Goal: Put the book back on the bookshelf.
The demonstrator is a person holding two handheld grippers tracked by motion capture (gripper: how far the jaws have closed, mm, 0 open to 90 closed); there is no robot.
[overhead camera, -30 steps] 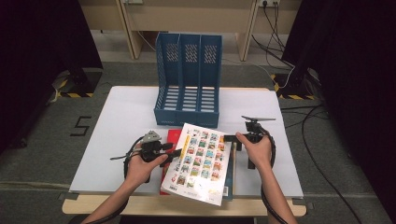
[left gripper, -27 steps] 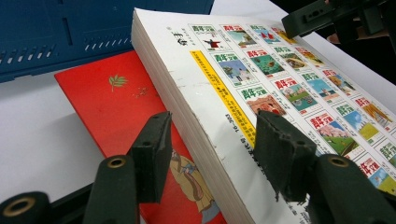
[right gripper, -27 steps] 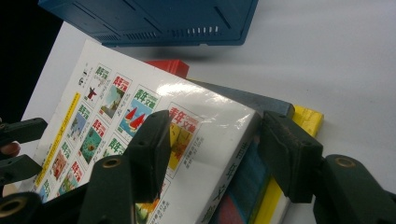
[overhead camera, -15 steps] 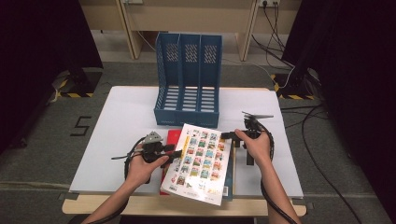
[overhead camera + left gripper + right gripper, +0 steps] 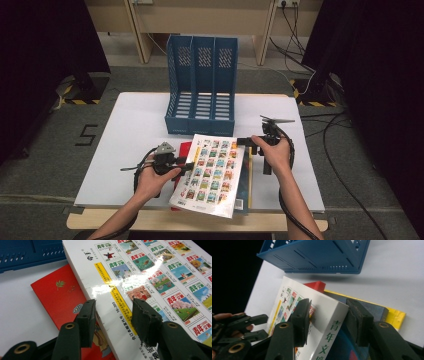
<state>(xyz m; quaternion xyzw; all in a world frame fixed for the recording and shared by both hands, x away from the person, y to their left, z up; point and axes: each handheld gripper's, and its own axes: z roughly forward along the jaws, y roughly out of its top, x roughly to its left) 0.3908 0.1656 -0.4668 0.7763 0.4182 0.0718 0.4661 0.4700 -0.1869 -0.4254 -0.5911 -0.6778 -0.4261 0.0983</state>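
Dark curtains and grey floor surround a white table [image 5: 130, 130], at which a person is seated with tongs in both hands. The left gripper [image 5: 113, 315] has just been closing, and its jaws straddle the near-left edge of a thick white magazine [image 5: 212, 172]; whether the pads press it cannot be told. The right gripper [image 5: 328, 315] has likewise just been closing, its jaws set over the far-right corner of the same magazine at the spine, one above the cover and one below, again without a grip being certain. The magazine is seen tilted, on top of a pile near the table's front edge. Under it lie a red booklet [image 5: 60, 297], a dark blue book [image 5: 374, 310] and a yellow one [image 5: 395, 315]. Just beyond the pile a blue three-slot file rack [image 5: 202, 85] stands upright.
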